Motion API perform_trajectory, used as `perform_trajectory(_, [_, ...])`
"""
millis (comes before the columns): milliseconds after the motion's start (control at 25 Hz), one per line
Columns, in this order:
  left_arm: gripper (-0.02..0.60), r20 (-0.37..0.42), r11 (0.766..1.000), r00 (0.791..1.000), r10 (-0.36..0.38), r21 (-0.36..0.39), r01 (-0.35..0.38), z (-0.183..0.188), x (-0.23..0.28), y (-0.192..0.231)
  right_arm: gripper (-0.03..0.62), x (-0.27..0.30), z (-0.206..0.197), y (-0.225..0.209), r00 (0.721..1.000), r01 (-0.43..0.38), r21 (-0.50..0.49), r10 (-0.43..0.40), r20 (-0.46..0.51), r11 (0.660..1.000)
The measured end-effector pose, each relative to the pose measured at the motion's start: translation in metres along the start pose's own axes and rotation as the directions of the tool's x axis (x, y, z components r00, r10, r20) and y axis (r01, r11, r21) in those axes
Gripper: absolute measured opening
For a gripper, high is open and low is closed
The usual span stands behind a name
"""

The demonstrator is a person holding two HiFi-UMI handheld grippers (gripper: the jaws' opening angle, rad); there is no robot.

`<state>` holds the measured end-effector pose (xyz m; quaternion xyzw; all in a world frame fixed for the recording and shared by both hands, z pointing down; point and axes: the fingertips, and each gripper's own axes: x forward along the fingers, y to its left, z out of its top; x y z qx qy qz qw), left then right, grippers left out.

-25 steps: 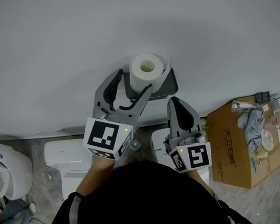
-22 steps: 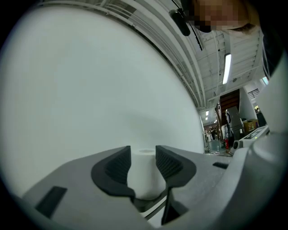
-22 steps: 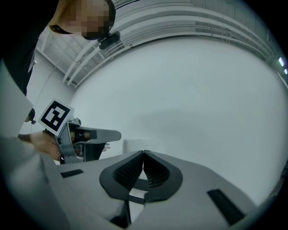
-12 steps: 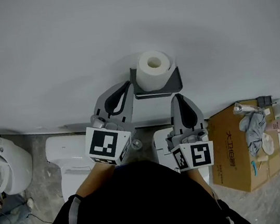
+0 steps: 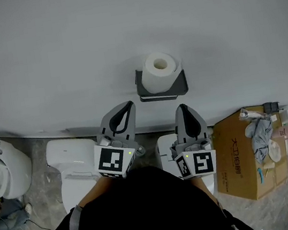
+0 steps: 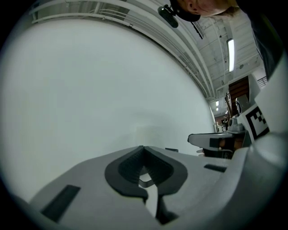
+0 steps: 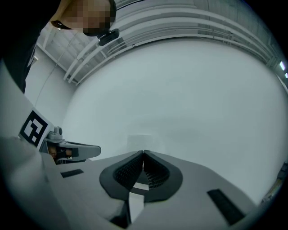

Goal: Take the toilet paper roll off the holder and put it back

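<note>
- The white toilet paper roll [image 5: 159, 71] stands on end in the dark grey wall-mounted tray holder [image 5: 163, 95], core hole up. It looks seated, so I judge the put-back done and this step to be drawing clear.
- My left gripper [image 5: 128, 105] has its jaws pressed together with nothing between them. It sits below and left of the holder, apart from it.
- My right gripper [image 5: 182, 107] is the same (jaws together, empty), just under the holder's right half and not touching it.
- To draw clear well, I'd move both grippers straight away from the plain white wall [image 5: 118, 23], staying beneath the tray. Lifting a tip could catch its front lip and tip the roll.
- I'd look once more that the roll sits squarely and doesn't lean over the edge.
- If another grasp is needed, I'd spread the jaws wide before approaching, since the roll is broad and soft.
</note>
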<state>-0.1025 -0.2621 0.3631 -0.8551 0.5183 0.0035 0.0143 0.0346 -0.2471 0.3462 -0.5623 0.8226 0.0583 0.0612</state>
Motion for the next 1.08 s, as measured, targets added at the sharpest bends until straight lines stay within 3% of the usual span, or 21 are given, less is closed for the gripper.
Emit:
perform_trajectory(280, [0.006, 0.025, 0.999, 0.999, -0.027, 0.025, 0.026, -0.002, -0.005, -0.009, 0.023, -0.007, 0.000, 0.006, 1.000, 0.010, -0.019, -0.010, 0.014, 1.000])
perform_trajectory(440, [0.006, -0.004, 1.000, 1.000, -0.019, -0.014, 0.019, -0.004, -0.008, -0.012, 0.023, -0.009, -0.002, 0.006, 1.000, 0.010, -0.024, -0.010, 0.007, 1.000])
perform_trajectory(1080, [0.006, -0.003, 1.000, 1.000, -0.025, -0.005, 0.025, -0.006, -0.006, -0.028, 0.023, -0.015, -0.008, -0.003, 1.000, -0.004, -0.028, 0.004, -0.018, 1.000])
